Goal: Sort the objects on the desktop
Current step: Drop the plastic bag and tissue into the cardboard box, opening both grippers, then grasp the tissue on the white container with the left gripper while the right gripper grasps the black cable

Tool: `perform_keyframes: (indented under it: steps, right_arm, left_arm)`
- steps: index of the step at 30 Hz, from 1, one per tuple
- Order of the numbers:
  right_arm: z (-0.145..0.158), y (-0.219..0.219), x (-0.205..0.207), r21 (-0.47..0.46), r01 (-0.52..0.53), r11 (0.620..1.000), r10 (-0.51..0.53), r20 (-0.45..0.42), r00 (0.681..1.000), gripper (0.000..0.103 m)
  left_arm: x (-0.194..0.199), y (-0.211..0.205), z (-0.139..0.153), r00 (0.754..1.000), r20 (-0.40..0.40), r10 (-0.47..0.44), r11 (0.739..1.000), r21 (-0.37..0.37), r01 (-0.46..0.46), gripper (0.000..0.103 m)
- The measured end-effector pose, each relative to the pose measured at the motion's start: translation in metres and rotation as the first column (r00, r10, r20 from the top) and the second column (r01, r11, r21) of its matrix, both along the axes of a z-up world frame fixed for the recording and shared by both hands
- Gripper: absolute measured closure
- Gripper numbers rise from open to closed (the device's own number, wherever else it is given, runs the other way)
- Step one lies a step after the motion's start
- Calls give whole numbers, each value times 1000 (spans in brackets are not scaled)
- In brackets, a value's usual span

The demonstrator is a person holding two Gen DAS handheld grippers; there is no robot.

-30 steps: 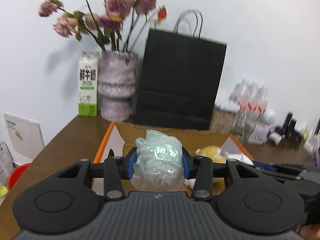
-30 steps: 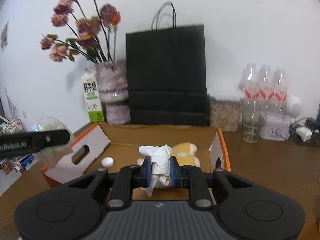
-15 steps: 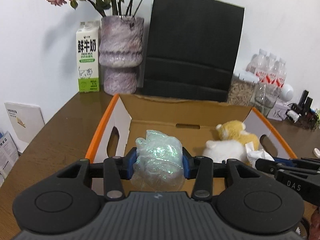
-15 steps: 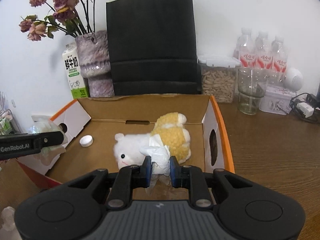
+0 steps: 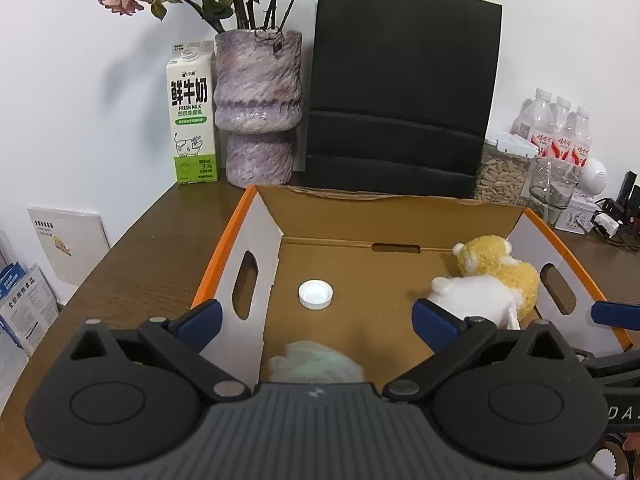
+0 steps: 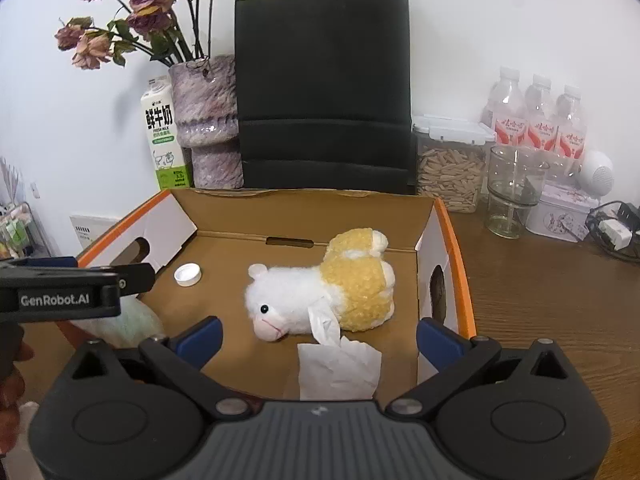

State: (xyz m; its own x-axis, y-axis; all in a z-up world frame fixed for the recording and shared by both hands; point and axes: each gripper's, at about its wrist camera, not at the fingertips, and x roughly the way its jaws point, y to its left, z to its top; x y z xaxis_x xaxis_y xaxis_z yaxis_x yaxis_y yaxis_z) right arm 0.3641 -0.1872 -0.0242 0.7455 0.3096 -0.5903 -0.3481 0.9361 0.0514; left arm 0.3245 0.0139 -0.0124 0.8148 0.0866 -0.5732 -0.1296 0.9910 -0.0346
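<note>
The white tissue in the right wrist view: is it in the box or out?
In the box: the tissue lies loose before the plush toy, inside the cardboard walls.

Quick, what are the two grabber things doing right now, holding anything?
Left gripper: jaws opening, crumpled clear plastic wrap dropping free into the box.
Right gripper: jaws opening, crumpled white tissue released between them.

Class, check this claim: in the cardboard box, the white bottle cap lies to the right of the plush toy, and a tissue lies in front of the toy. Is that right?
Not quite. The bottle cap lies to the left of the plush toy, as the right wrist view shows. The tissue does lie in front of the toy, inside the cardboard box.
</note>
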Motion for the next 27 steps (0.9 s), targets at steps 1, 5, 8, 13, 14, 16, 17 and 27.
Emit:
perform_keyframes:
  steps: [1, 5, 8, 13, 14, 16, 17, 27]
  right_arm:
    - [0, 0, 0, -5, 6, 1000, -6, 1, 1000, 0]
    - [1, -1, -1, -2, 13, 1000, -13, 2, 1000, 0]
    - [2, -2, -1, -6, 17, 1000, -16, 6, 1000, 0]
    - [9, -5, -3, -5, 21, 1000, -21, 21, 1000, 0]
    - [12, -6, -4, -5, 24, 1000, -24, 25, 999, 0]
    - [16, -8, -5, -4, 31, 1000, -31, 31, 999, 0]
    - [19, -9, -6, -3, 34, 999, -34, 35, 999, 0]
    - [44, -21, -35, 23, 23, 999, -25, 80, 996, 0]
  left_arm:
    - [0, 0, 0, 1000, -2, 5, 1000, 2, -5, 0]
    - [0, 1, 0, 1000, 1, 9, 1000, -2, -9, 0]
    - [-1, 1, 1, 1000, 6, 8, 1000, 0, -8, 0]
    - [-6, -1, 7, 1000, 29, 6, 1000, -1, -6, 0]
    - [-8, -2, 8, 999, 35, 5, 1000, -4, -5, 0]
    - [-11, -3, 12, 999, 45, -2, 1000, -11, 3, 0]
    - [-13, -4, 14, 999, 49, -6, 1000, -11, 6, 0]
    - [-61, -3, 27, 993, 118, -1, 1000, -5, 1, 0]
